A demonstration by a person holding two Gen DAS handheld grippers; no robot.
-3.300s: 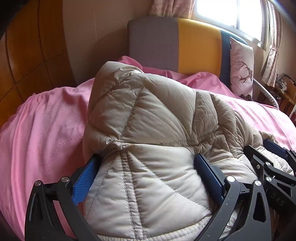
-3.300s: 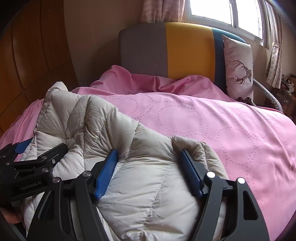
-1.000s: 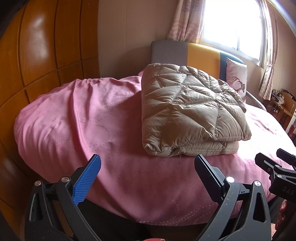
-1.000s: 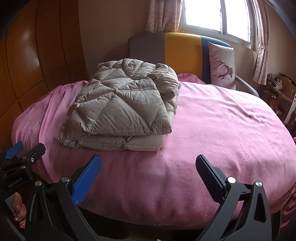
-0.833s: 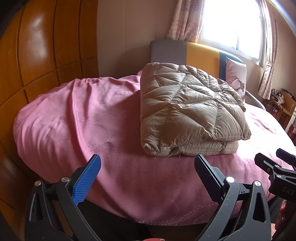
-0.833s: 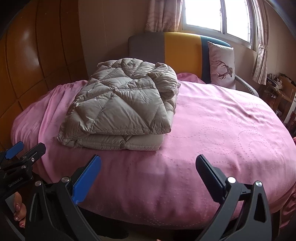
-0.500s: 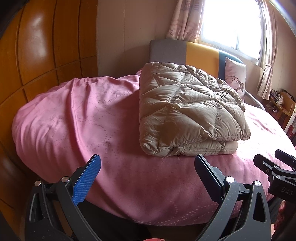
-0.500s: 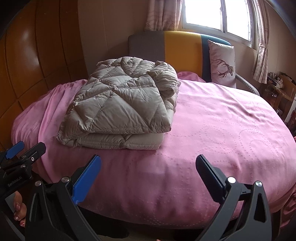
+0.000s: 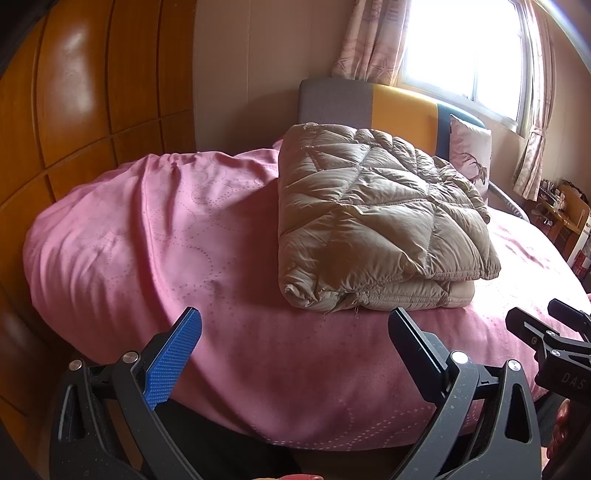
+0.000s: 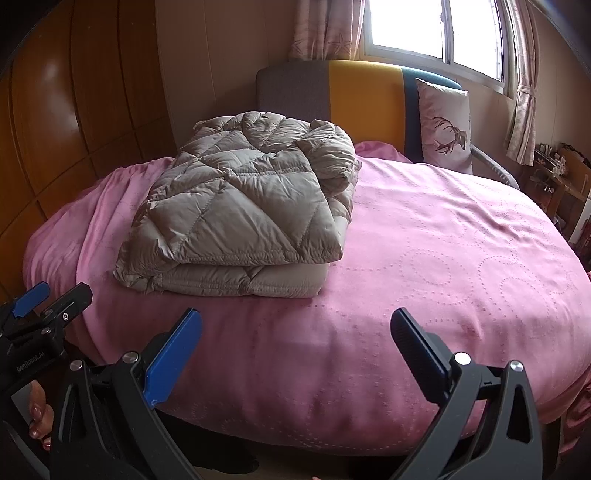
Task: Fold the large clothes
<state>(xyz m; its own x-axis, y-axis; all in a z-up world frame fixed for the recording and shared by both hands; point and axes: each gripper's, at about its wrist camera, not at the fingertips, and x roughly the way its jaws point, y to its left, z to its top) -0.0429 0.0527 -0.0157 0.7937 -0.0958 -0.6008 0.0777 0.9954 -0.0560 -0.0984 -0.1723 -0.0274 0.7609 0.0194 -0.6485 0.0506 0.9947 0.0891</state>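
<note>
A beige quilted down jacket (image 9: pixel 373 221) lies folded into a thick rectangle on the pink bedspread (image 9: pixel 155 236); it also shows in the right wrist view (image 10: pixel 240 218). My left gripper (image 9: pixel 295 328) is open and empty, held off the bed's near edge, short of the jacket. My right gripper (image 10: pixel 295 328) is open and empty, also off the near edge, to the right of the jacket. Each gripper shows at the edge of the other's view.
A grey, yellow and blue headboard (image 10: pixel 362 99) stands behind the bed with a deer-print pillow (image 10: pixel 445 125) against it. A wooden panelled wall (image 9: pixel 74 110) runs along the left. A window with curtains (image 10: pixel 436 29) is at the back. Cluttered furniture (image 10: pixel 557 173) stands at the right.
3.3 s ago both grippers were pressed around the jacket. Now they are back off the bed's edge, open, and the jacket lies folded. In the last second almost nothing moved.
</note>
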